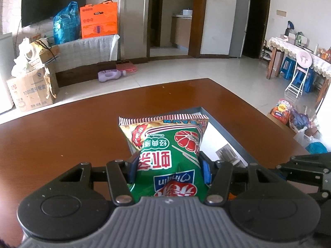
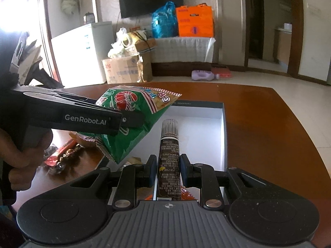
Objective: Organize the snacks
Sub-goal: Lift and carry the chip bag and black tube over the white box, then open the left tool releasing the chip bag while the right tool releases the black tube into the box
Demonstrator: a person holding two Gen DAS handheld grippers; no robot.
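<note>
I'd put us around the middle of the job: both hands are loaded and over or near the box [image 2: 224, 136], but from what I can see nothing has been let go into it on this pass. The box sits on the brown table [image 1: 62, 128], its white floor mostly bare at the far end; at the near end, under my right gripper [image 2: 168, 170], something orange-red shows, though I can't tell what it is. At least one more snack, a red wrapper [image 2: 62, 155], lies on the table to the left of the box, so there is sorting left after these two. My left gripper [image 1: 168, 168] is clamped at a middling width on the green bag [image 1: 165, 144], the blue pads [image 1: 206, 170] pressing into both of its sides; the bag is off the table, its far end over the box's near left corner. From the right camera the same bag hangs tilted, beside and above the box edge. My right gripper is closed narrow on the dark tube [image 2: 168, 157], pads tight against both sides, the ribbed cap pointing away from me and over the box floor. The tube looks clear of the floor, though I can't be sure.
</note>
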